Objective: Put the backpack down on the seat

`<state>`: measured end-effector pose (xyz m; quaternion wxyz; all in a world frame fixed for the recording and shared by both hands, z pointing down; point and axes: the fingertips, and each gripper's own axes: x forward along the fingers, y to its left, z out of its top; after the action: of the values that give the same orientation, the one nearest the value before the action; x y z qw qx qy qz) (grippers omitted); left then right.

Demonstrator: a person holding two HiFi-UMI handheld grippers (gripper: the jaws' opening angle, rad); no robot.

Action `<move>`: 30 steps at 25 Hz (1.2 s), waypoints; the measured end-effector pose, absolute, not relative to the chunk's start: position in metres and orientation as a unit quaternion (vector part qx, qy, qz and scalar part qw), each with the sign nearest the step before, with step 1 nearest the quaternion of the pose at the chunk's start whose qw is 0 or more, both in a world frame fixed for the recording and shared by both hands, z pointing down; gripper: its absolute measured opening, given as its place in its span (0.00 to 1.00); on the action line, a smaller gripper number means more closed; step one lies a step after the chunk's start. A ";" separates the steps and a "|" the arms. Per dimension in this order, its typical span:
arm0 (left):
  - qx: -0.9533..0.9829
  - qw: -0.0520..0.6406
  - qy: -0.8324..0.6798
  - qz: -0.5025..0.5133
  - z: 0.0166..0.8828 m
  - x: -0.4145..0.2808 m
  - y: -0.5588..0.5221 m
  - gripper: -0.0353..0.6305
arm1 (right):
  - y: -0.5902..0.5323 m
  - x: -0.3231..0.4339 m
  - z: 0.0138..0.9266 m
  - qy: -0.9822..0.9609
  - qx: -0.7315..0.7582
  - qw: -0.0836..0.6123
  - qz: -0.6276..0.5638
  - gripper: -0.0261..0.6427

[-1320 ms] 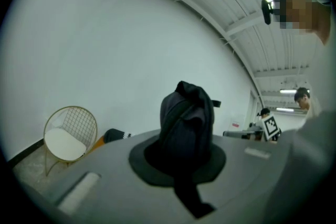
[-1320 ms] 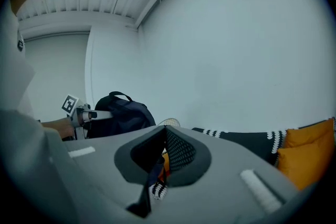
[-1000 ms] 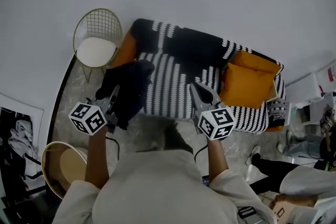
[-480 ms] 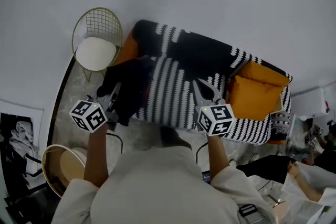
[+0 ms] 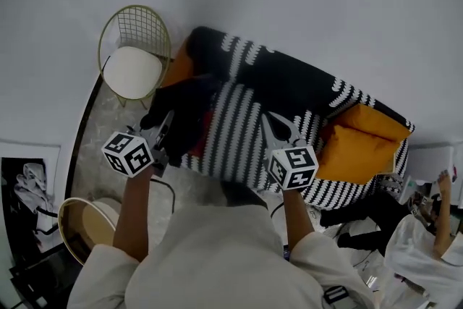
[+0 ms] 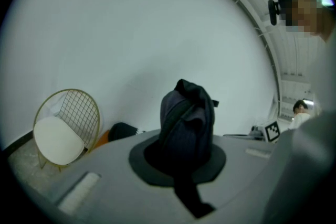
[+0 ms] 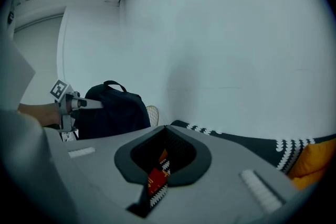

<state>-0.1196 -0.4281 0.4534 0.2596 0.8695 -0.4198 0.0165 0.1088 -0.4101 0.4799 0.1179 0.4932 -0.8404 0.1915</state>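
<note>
Gripping the black backpack (image 5: 185, 114) by the dark fabric at its top with the left gripper (image 5: 166, 125), fingers (image 6: 105, 165) closed down narrow on that fabric, a loose strap trailing down between them. Holding it upright over the left end of the striped sofa (image 5: 282, 94), at the front edge of the seat; cannot tell whether resting on the seat or hanging just clear of it. Holding the right gripper (image 5: 279, 128) over the front edge of the seat near its middle, well apart from the backpack, with fingers (image 7: 236, 165) drawn together on nothing; only a sliver of striped and red cover seen through the slot behind them. Just past the sofa's left end, a gold wire chair (image 5: 134, 54) with a white seat pad. At the sofa's right end, an orange cushion (image 5: 365, 145).
</note>
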 end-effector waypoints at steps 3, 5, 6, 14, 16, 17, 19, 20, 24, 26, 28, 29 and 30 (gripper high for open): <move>0.864 0.276 -0.421 0.013 0.465 -0.118 -0.450 0.06 | -0.427 0.106 0.492 -0.841 0.487 0.136 0.195 0.05; 0.861 0.286 -0.421 0.014 0.479 -0.115 -0.468 0.06 | -0.442 0.106 0.504 -0.842 0.480 0.143 0.201 0.05; 0.859 0.290 -0.422 0.016 0.488 -0.112 -0.479 0.06 | -0.451 0.107 0.512 -0.843 0.477 0.145 0.204 0.05; 0.841 0.337 -0.424 0.005 0.567 -0.098 -0.558 0.06 | -0.517 0.112 0.578 -0.841 0.456 0.174 0.231 0.05; 0.835 0.349 -0.426 0.010 0.592 -0.096 -0.574 0.06 | -0.528 0.114 0.594 -0.840 0.454 0.179 0.236 0.05; 0.833 0.354 -0.424 0.014 0.604 -0.094 -0.583 0.06 | -0.533 0.115 0.601 -0.839 0.455 0.181 0.239 0.05; 0.835 0.361 -0.415 0.026 0.628 -0.087 -0.597 0.06 | -0.541 0.118 0.614 -0.835 0.456 0.186 0.246 0.05; 0.836 0.364 -0.410 0.032 0.639 -0.082 -0.602 0.06 | -0.544 0.121 0.620 -0.832 0.457 0.190 0.250 0.05; 0.837 0.373 -0.399 0.036 0.676 -0.070 -0.624 0.06 | -0.553 0.131 0.645 -0.824 0.460 0.199 0.265 0.05; 0.837 0.381 -0.394 0.021 0.690 -0.069 -0.638 0.06 | -0.559 0.135 0.657 -0.821 0.462 0.201 0.271 0.05; 0.838 0.391 -0.382 0.003 0.703 -0.067 -0.648 0.06 | -0.564 0.138 0.667 -0.818 0.461 0.205 0.276 0.05; 0.839 0.395 -0.375 -0.005 0.711 -0.066 -0.652 0.06 | -0.565 0.139 0.672 -0.817 0.461 0.207 0.279 0.05; 0.839 0.399 -0.370 -0.010 0.719 -0.065 -0.657 0.06 | -0.567 0.141 0.677 -0.814 0.461 0.209 0.284 0.05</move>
<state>-0.0652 -0.6569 0.7193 0.3993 0.8389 -0.3698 -0.0100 0.1408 -0.5668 0.6765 0.2086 0.4615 -0.8143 0.2837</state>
